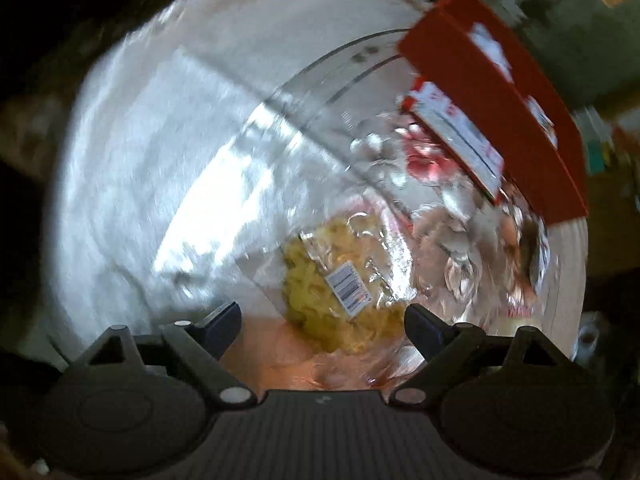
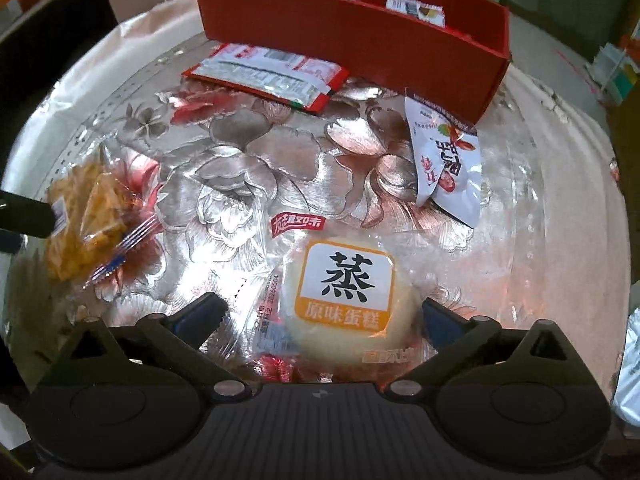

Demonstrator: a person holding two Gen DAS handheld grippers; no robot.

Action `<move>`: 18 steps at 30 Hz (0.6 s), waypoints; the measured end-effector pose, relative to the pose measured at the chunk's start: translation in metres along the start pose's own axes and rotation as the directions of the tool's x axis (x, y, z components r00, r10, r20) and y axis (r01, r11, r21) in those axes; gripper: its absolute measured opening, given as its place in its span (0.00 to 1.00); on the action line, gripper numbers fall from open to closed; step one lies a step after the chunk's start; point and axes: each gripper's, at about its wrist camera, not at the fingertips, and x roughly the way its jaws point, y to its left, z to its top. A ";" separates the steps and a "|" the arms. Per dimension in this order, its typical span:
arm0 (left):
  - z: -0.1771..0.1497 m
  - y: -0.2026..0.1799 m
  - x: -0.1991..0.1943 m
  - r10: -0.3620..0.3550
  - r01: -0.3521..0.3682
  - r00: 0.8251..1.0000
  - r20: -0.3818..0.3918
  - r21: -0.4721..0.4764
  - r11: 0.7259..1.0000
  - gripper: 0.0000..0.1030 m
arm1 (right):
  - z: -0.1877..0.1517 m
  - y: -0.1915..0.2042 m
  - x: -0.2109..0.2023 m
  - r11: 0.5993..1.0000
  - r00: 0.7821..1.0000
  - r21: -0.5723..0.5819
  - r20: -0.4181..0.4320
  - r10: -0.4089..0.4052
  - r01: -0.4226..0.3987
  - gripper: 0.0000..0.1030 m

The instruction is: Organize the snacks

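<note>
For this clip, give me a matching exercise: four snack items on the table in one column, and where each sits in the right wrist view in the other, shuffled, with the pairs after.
Things:
1. steamed cake packet
2. red box
3. clear bag of yellow crisps
4. white date packet

Places:
A. far side of the table, snacks inside it
B. left edge of the view
C. between the open fingers of the right tool
D. right of centre, top end just below the box's near corner

Pairs: 1-C, 2-A, 3-B, 4-D
</note>
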 end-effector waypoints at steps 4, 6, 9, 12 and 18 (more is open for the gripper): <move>-0.004 -0.023 0.013 0.013 -0.013 0.999 0.034 -0.020 1.000 0.81 | -0.002 -0.001 -0.002 0.999 1.000 -0.031 0.011 0.012 -0.012 1.00; -0.005 -0.040 0.019 0.078 -0.079 0.996 0.054 0.025 0.997 0.85 | -0.002 -0.003 -0.003 0.999 1.000 -0.031 0.019 0.022 -0.021 1.00; -0.008 -0.052 0.026 0.139 -0.142 0.985 0.100 0.024 0.990 0.87 | -0.005 -0.006 -0.005 0.999 0.998 -0.012 0.048 0.034 -0.034 1.00; -0.006 -0.055 0.028 0.166 -0.171 0.979 0.120 0.026 0.985 0.87 | -0.011 -0.010 -0.006 0.999 0.995 -0.002 0.091 0.053 -0.053 1.00; -0.004 -0.056 0.022 0.165 -0.191 0.975 0.148 0.186 0.964 0.74 | -0.007 -0.008 -0.008 0.998 0.998 -0.048 0.055 0.032 -0.029 0.93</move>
